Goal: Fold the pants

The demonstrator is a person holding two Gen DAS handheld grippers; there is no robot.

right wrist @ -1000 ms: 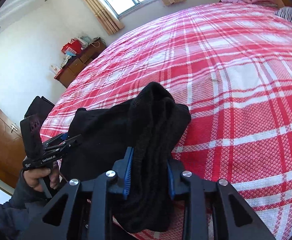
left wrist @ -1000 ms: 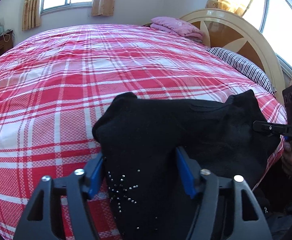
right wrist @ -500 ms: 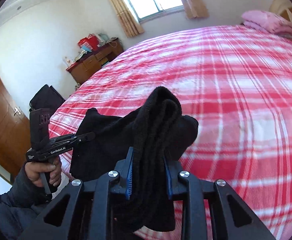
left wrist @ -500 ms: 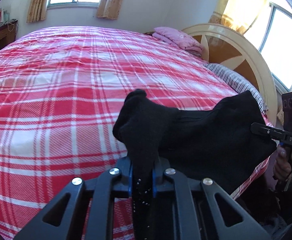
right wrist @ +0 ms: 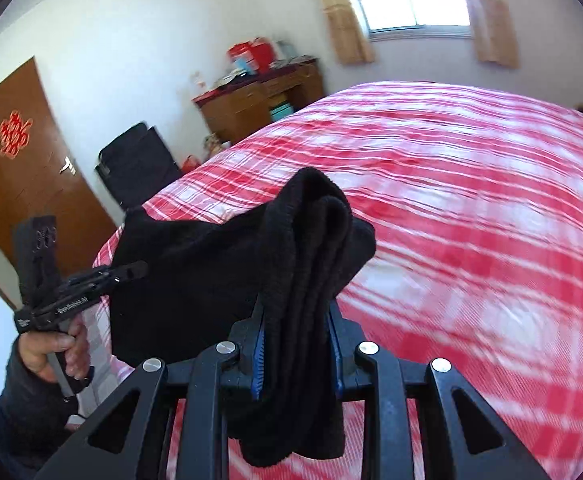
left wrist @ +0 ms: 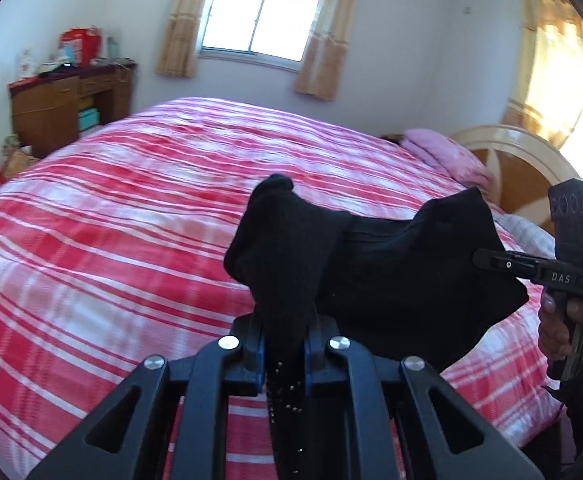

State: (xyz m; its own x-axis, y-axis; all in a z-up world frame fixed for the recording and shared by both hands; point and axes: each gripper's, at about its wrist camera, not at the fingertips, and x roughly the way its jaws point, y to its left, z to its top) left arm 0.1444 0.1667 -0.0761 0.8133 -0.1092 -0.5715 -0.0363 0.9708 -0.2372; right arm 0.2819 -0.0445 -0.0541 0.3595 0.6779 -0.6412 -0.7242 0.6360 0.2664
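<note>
Gripping black pants (left wrist: 391,264), both tools clamped, red plaid bed (left wrist: 111,240), curtained window (left wrist: 267,8), wooden dresser (left wrist: 51,108).

pants (left wrist: 391,272): 1 | tongs (left wrist: 284,354): 2 | bed (left wrist: 111,240): 1 | windows (left wrist: 269,8): 2

Bright daylight floods through the window (left wrist: 269,8), glaring white; bedspread (right wrist: 471,220) smeared by motion blur; fisheye edges dark, bent.

A bed (left wrist: 111,240) in red-and-white plaid cover; pink folded bedding (left wrist: 447,156) lies near its headboard (left wrist: 531,168).
</note>
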